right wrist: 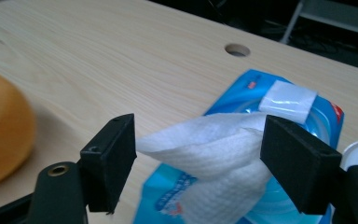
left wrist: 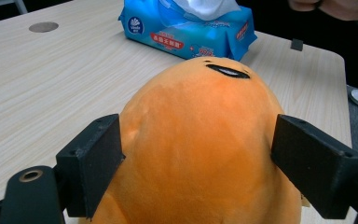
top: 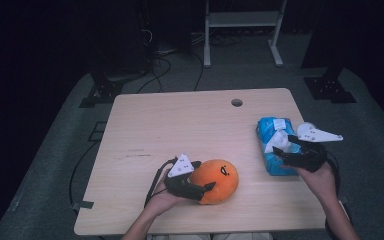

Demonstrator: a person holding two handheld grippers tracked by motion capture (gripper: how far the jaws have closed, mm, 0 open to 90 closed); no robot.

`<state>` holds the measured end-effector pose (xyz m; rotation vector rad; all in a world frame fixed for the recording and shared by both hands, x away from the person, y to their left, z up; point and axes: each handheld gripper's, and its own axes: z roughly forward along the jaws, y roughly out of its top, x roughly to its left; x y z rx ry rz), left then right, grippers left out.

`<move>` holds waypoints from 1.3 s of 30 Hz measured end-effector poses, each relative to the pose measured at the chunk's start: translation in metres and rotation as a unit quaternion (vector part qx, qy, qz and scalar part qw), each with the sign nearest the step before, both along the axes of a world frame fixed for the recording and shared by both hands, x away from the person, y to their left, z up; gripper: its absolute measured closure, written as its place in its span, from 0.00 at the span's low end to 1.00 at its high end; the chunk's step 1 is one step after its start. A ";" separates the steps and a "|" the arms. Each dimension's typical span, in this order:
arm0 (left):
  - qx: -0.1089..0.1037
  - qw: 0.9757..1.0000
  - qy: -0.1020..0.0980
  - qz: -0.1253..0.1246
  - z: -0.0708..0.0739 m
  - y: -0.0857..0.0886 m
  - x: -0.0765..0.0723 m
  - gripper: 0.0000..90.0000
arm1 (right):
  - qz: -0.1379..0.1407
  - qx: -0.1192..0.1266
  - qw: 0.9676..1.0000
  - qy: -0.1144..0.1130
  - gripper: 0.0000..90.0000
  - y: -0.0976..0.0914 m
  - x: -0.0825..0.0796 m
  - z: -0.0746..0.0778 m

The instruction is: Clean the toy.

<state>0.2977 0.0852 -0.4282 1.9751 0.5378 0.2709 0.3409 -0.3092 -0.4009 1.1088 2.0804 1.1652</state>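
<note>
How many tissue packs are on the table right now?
1: the blue tissue pack lies near the table's right edge, under the right gripper, a white tissue sticking out of it.

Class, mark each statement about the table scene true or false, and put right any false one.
1. The orange plush toy sits between the left gripper jaws. True.
2. The tissue pack is green. False: it is blue.
3. A white tissue sticks out of the pack between the right gripper jaws. True.
4. The toy rests on top of the pack. False: it lies on the table, apart from the pack.
5. The table has a round hole near its far edge. True.
</note>
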 end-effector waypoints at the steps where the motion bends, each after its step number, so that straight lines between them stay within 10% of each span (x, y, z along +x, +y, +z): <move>1: 0.000 1.000 0.000 -0.001 0.000 0.000 0.000 0.18 | -0.007 -0.005 1.000 0.003 0.28 0.000 0.004 -0.002; 8: 0.007 1.000 0.004 -0.005 -0.005 0.001 0.001 0.18 | -0.043 -0.022 0.998 0.034 0.37 0.001 0.024 -0.019; 23: 0.032 0.999 -0.004 -0.007 -0.003 0.001 0.002 0.18 | -0.077 0.014 0.995 0.057 0.93 -0.010 0.028 -0.027; 39: 0.045 0.999 0.008 -0.013 0.000 0.006 -0.002 0.18 | -0.068 0.043 0.995 0.053 0.97 -0.022 0.020 -0.020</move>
